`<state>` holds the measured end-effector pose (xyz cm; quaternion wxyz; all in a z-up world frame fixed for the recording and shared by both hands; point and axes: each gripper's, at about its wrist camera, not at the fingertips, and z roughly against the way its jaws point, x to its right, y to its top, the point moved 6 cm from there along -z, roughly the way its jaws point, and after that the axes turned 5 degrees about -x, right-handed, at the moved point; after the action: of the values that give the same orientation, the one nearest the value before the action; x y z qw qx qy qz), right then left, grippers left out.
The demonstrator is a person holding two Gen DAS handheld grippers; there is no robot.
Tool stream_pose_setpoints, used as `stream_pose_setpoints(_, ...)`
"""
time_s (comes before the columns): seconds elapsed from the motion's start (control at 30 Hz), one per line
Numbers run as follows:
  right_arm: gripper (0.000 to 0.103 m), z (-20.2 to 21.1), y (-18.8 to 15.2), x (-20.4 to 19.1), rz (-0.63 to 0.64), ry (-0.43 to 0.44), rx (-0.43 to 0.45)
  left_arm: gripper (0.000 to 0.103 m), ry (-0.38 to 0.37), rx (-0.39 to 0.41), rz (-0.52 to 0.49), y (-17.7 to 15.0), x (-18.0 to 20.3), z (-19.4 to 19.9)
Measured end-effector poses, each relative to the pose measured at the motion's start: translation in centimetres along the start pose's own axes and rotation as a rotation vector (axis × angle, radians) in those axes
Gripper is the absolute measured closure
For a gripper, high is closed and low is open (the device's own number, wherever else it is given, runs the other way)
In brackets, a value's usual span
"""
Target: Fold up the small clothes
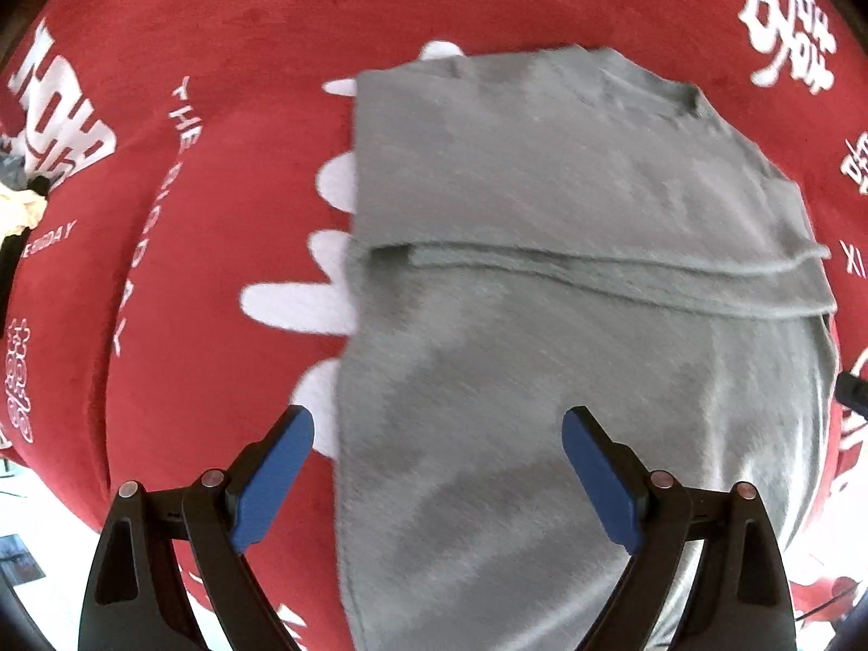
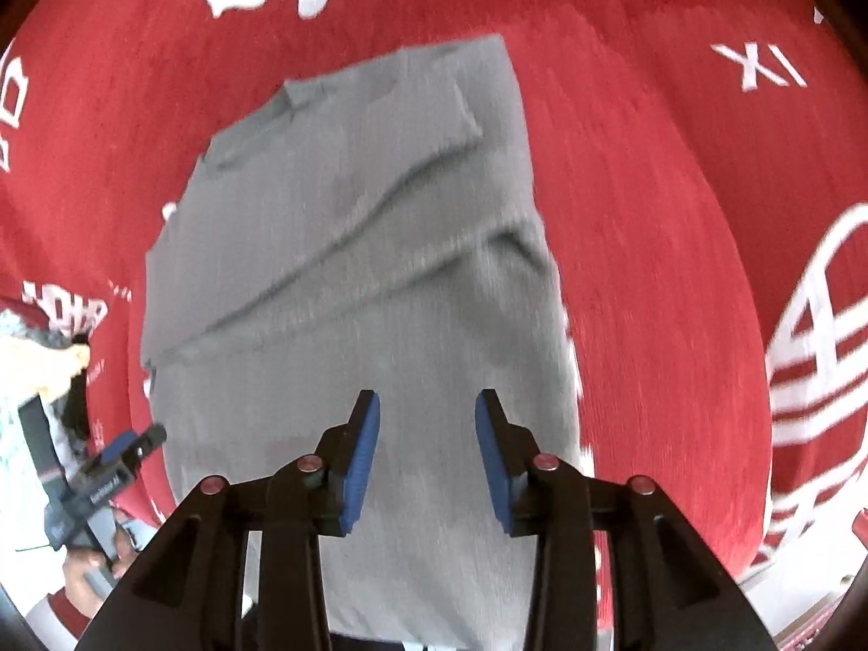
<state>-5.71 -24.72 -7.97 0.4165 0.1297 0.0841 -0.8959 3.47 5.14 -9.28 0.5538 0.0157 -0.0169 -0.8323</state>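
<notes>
Left wrist view: grey garment (image 1: 569,293), partly folded on red cloth (image 1: 190,217), filled centre-right, left gripper (image 1: 438,431) gaping empty above its lower-left edge; right wrist view: right gripper (image 2: 427,417) parted, empty, over centre-bottom fabric—both should pinch 1 near hem evenly.

One grey knit garment (image 1: 569,282) folded near the middle of one red printed cloth (image 1: 228,228), two black two-finger grippers with blue pads, left (image 1: 438,428) and right (image 2: 427,407), one small heap of cream and dark fabrics (image 1: 16,200) at the cloth's left edge
</notes>
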Motion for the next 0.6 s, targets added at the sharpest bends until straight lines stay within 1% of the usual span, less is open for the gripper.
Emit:
stream_pose_setpoints(0.17,0.061,0.3,-2.6,0.9,0.024,0.003,-0.04,0.009,0.003,-0.03,-0.046,-1.1,2.4,0.2)
stream_pose_setpoints(0.23,0.059,0.5,-2.9,1.0,0.044,-0.003,-0.046,0.009,0.005,-0.034,-0.057,-1.4,3.3,0.5)
stream_pose_setpoints(0.3,0.059,0.7,-3.3,1.0,0.075,0.001,-0.059,0.009,0.008,-0.037,-0.061,-1.7,4.4,0.8)
stream_pose_setpoints(0.43,0.059,1.1,-3.4,0.9,0.129,0.021,-0.086,0.009,0.013,-0.04,-0.045,-2.4,6.2,1.4)
stream_pose_setpoints(0.6,0.059,1.6,-3.3,0.8,0.22,0.029,-0.118,0.009,0.011,-0.043,0.025,-4.0,8.0,2.1)
